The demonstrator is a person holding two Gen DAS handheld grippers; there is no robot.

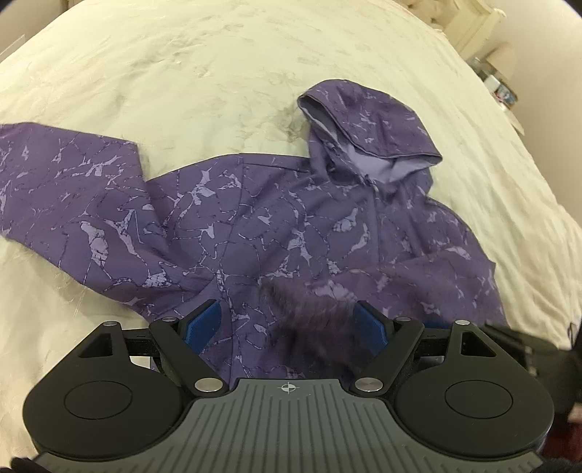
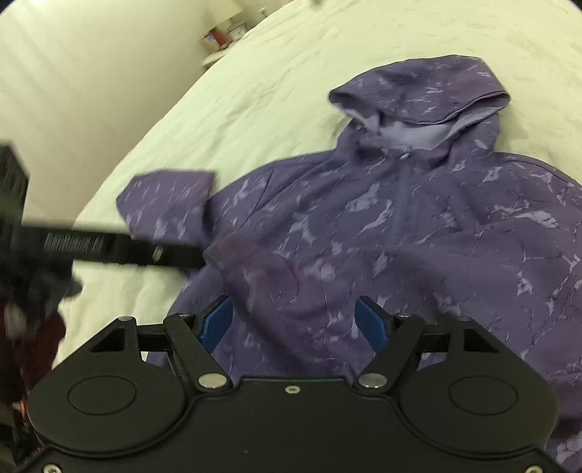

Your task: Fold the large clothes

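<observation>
- my left gripper [image 1: 287,320] hangs over the lower front of the hoodie, its 2 blue pads [image 1: 202,322] standing wide apart with nothing pinched between them; purple cloth only shows through the gap.
- my right gripper [image 2: 294,320] also stands wide, blue pads [image 2: 371,324] spread above the lower front, gripping nothing.
- the purple marble-patterned hooded pullover [image 1: 276,225] lies front up on the cream quilted bedspread [image 1: 163,72], spread mostly flat with some ripples in the body.
- in the left wrist view 1 sleeve [image 1: 65,174] stretches out flat to the left edge of the picture.
- in the right wrist view the other sleeve [image 2: 167,203] is bent back near the shoulder, and a blurred black part of my other gripper [image 2: 109,247] reaches across it.
- a short zip placket [image 2: 400,207] runs down from the neck.
- farther off, the hood [image 1: 378,123] lies open and rumpled, its pale lilac lining showing.
- beyond the bed edge, small blurred items [image 2: 222,34] sit on a surface by the wall; i cannot tell what they are.
</observation>
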